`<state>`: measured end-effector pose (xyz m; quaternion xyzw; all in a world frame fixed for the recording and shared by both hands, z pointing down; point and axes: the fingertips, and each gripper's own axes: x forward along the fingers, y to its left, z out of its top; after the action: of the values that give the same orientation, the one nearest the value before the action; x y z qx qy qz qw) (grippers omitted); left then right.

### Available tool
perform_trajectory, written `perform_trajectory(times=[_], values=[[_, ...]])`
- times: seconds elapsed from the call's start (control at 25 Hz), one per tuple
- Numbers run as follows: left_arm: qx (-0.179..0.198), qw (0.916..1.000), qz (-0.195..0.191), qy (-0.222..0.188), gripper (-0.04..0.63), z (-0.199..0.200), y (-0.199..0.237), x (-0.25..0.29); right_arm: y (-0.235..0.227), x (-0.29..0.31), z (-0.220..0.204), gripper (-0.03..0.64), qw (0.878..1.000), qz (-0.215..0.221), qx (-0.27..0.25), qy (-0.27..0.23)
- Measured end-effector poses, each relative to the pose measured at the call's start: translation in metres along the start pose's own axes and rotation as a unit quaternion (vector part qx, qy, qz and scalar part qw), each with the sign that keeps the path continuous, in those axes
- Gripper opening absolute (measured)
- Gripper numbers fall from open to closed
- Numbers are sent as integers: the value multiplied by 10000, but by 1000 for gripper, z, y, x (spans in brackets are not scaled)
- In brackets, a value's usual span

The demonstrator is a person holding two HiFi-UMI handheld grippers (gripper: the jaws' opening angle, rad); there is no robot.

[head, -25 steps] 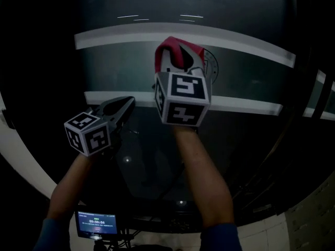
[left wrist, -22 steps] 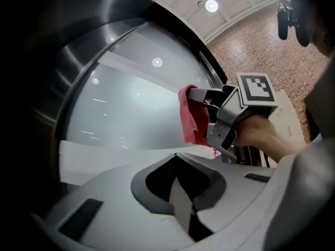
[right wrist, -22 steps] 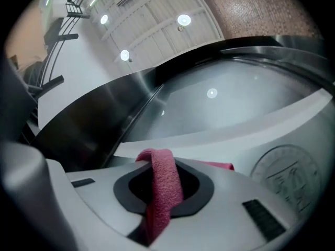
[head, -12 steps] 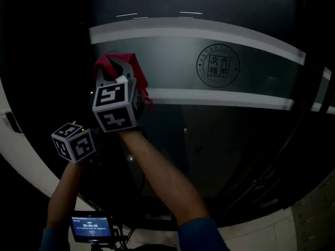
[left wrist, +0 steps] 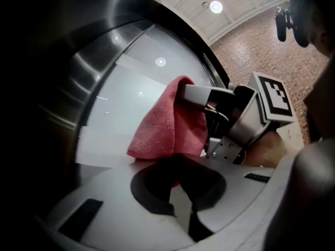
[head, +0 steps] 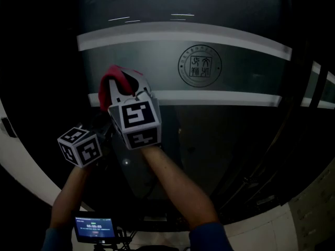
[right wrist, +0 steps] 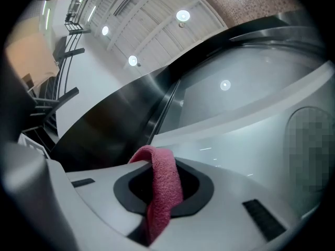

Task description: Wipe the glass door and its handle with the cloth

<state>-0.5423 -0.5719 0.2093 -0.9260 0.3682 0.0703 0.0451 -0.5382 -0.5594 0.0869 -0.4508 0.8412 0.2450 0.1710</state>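
Right gripper point(head: 124, 88), jaws clamped on the red cloth point(head: 111, 81), has swung back rightward from the left edge of the glass door point(head: 220, 129), so wiping is mid-stroke; left gripper point(left wrist: 180, 184) hangs closed and empty just beside it.

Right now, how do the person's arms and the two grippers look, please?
Both are pale grey with dark pads. The left gripper bears a white cube with black square markers; the right gripper bears a second cube of the same kind. Blue sleeves end above the bare forearms.
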Motion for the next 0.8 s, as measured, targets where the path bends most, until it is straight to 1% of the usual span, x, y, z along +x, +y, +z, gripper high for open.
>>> perform_trajectory(times=[0.2,0.36,0.48,0.64,0.72,0.8], values=[[-175,9972,-715,-110,17,-10,-77,62,-82,-86,10,29,9953,-670,-678,179],[-244,9916,-1270,14,17,-24,-145,109,-165,-165,17,29,9866,-1448,-673,350],[-283,9874,-1553,67,17,-32,-188,137,-232,-228,14,30,9724,-2164,-604,633],[-335,9819,-1858,148,17,-48,-241,169,-309,-311,5,29,9461,-3064,-455,950],[-285,9799,-1969,143,17,-54,-265,181,-336,-343,-2,29,9360,-3342,-322,1054],[-219,9790,-2024,138,17,-60,-284,191,-352,-360,-11,29,9326,-3418,-210,1141]])
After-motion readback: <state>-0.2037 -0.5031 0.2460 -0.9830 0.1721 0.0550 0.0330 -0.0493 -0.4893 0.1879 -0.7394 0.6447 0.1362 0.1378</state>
